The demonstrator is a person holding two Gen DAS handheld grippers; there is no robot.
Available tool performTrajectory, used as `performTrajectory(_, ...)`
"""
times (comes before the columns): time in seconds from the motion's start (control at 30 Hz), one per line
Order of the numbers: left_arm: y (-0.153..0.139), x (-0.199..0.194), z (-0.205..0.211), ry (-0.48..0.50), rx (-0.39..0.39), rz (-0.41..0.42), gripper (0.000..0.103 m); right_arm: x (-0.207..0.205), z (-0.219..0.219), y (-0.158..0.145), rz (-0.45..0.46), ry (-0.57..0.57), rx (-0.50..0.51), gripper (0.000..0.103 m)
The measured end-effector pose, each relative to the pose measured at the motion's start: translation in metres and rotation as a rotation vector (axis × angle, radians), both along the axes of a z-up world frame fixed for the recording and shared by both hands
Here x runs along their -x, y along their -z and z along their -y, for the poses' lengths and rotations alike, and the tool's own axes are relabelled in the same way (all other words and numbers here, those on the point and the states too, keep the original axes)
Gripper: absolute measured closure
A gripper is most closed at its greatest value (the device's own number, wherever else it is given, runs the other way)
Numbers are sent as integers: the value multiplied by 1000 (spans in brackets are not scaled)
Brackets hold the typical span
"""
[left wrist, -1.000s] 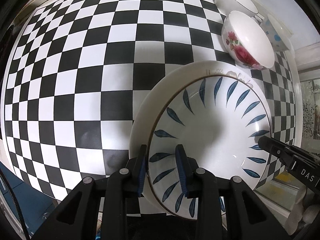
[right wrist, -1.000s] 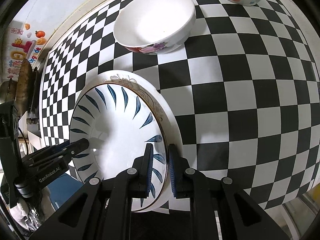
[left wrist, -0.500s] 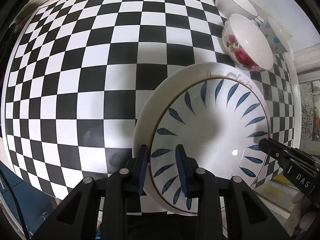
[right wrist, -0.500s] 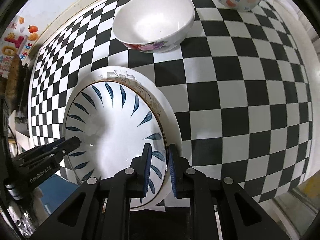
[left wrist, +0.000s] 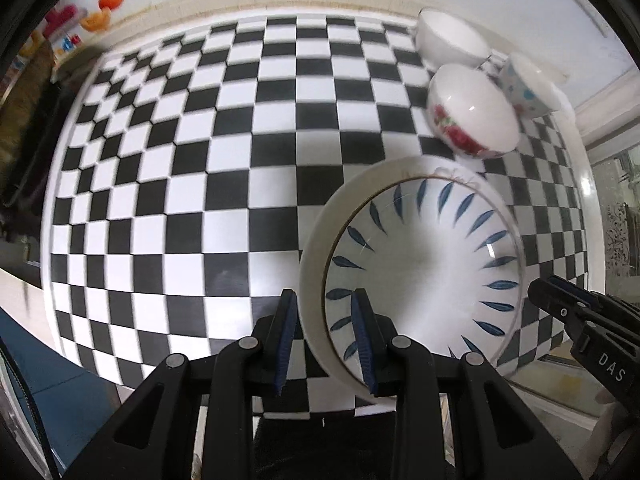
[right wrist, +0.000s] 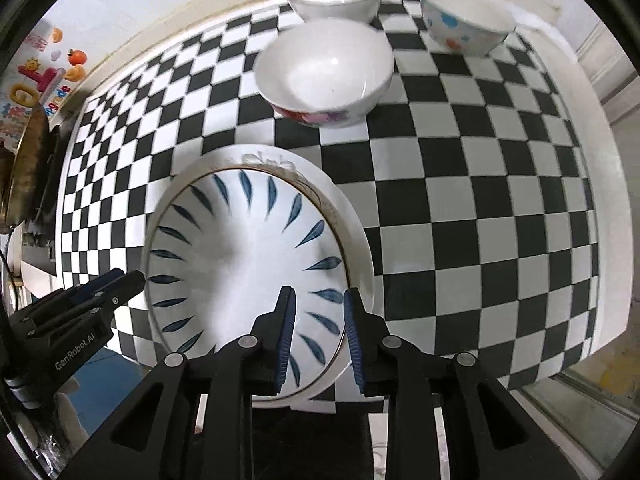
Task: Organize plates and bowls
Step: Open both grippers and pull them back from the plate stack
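On checkered black-and-white tabletop [left wrist: 224, 184], blue-leaf white plate [left wrist: 424, 264] sits stacked in larger plain white plate [left wrist: 316, 240]. Left gripper [left wrist: 325, 338] and right gripper [right wrist: 316, 338], fingers spread, straddle opposite stack rims, equally near. Three ceramic bowls [right wrist: 324, 72] beyond, toward wall.

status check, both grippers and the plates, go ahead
Left gripper and right gripper open, jaws straddling opposite rims. Blue-leaf plate stacked on white plate. Rose bowl close behind, untouched.
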State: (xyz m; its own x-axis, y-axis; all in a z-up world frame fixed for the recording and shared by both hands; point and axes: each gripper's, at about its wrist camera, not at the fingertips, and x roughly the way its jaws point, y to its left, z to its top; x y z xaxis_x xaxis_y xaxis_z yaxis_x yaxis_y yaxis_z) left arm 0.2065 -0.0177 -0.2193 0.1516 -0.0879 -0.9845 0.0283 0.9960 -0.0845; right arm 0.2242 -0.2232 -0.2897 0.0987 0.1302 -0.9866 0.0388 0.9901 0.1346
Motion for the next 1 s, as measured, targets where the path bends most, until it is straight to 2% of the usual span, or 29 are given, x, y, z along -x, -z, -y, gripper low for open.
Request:
performTrajectory(0.13,-33,19,-3,18,12,54,77,20,-5,-38,79,-7,7,68)
performTrajectory(0.23,-60,35,-9,26,22,109,77,43,-10,-70,144,-11,14,57)
performTrajectory(0.3,-76,47,-12,28,27,146,70,57,-12,-88,171,-8,22,45)
performTrajectory(0.4,-98,61,-15,25,29,198,65,80,-15,-113,216,-1,19,34)
performTrajectory(0.5,-117,77,-21,24,24,251,63,102,-19,-136,260,13,23,26)
performTrajectory(0.7,-143,107,-27,30,34,299,61,140,-27,-177,342,27,48,19)
performTrajectory(1.0,-167,149,-32,52,54,330,61,190,-39,-219,410,50,43,17)
